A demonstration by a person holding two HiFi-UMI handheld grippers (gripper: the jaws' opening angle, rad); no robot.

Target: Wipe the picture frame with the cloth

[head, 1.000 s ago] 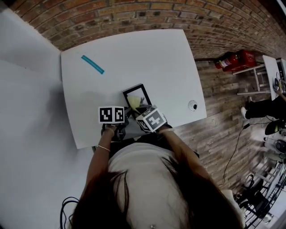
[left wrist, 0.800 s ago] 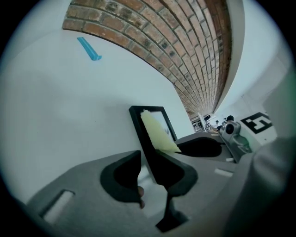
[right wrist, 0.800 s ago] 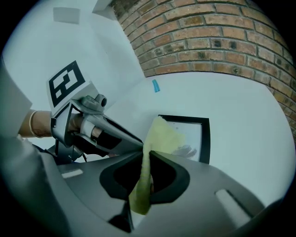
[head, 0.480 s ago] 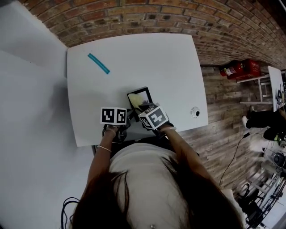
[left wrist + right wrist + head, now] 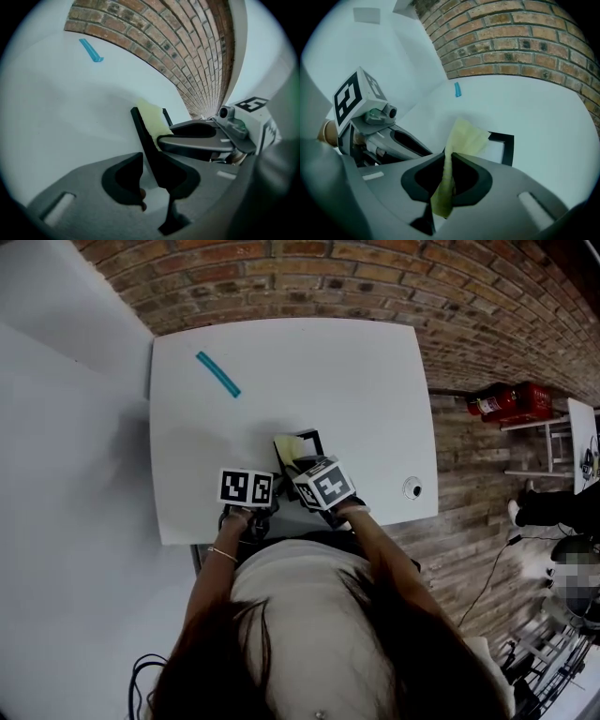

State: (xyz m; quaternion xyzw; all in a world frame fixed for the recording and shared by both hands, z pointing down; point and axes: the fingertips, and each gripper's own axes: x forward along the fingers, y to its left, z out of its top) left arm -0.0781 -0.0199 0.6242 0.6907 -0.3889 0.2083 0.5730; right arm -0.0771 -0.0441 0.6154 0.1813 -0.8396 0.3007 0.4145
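Picture frame point(image 5: 316, 437) flat on table point(image 5: 375, 381), near front edge: stiff, light, pane likely fragile; best steadied by corner. Left gripper point(image 5: 152, 183) clamps near corner. Right gripper point(image 5: 449, 180) pinches soft yellow cloth point(image 5: 466, 136), draped over frame.

Yellow cloth point(image 5: 464, 138) tight in the right gripper point(image 5: 448, 157), free end on the black picture frame point(image 5: 508, 145)

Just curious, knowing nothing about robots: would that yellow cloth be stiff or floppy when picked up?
Probably floppy: the cloth bunches into a thin fold where the right gripper pinches it, then fans out loosely over the picture frame. Likely light too, since that narrow pinch alone seems to carry it.
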